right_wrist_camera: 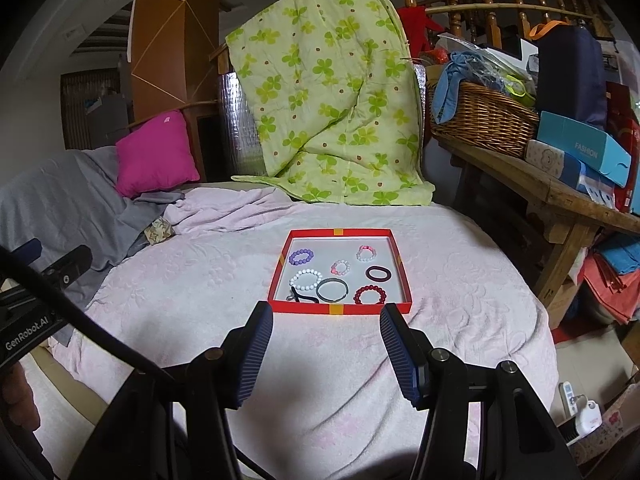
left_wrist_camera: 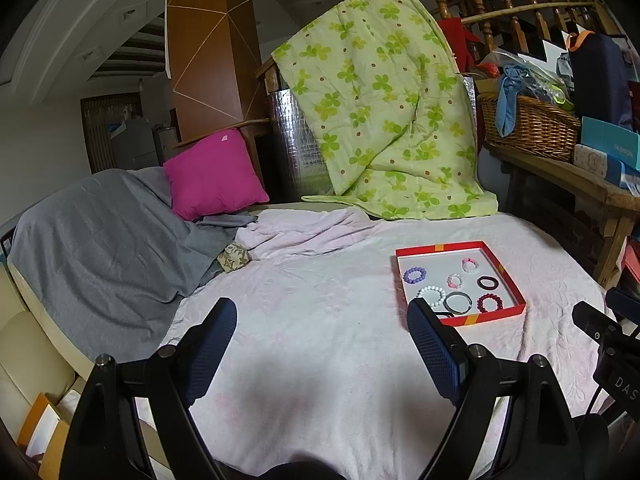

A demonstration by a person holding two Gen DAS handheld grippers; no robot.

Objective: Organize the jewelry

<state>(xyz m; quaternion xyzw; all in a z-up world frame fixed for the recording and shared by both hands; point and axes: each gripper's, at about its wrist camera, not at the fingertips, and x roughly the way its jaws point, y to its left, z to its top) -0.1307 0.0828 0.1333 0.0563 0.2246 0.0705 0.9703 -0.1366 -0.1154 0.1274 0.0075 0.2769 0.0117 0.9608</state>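
A shallow red tray [right_wrist_camera: 340,310] [left_wrist_camera: 504,274] lies on the pale pink blanket [right_wrist_camera: 200,280] [left_wrist_camera: 320,300]. It holds several bracelets: a purple bead one [right_wrist_camera: 301,256] [left_wrist_camera: 415,274], a white bead one [right_wrist_camera: 305,279] [left_wrist_camera: 431,295], a dark red bead one [right_wrist_camera: 369,295] [left_wrist_camera: 491,303], a grey bangle [right_wrist_camera: 332,289] [left_wrist_camera: 457,303], a dark hair tie [right_wrist_camera: 378,273] [left_wrist_camera: 487,282], two pink-white ones [right_wrist_camera: 340,267] [right_wrist_camera: 365,253] and a black item [right_wrist_camera: 301,298]. My right gripper [right_wrist_camera: 326,322] is open and empty just before the tray's near edge. My left gripper [left_wrist_camera: 320,316] is open and empty, left of the tray.
A green clover quilt [right_wrist_camera: 328,92] hangs behind the bed. A magenta pillow [right_wrist_camera: 154,156] and grey sheet [left_wrist_camera: 104,240] lie at the left. A wooden bench [right_wrist_camera: 560,196] with a wicker basket [right_wrist_camera: 484,120] and boxes stands at the right.
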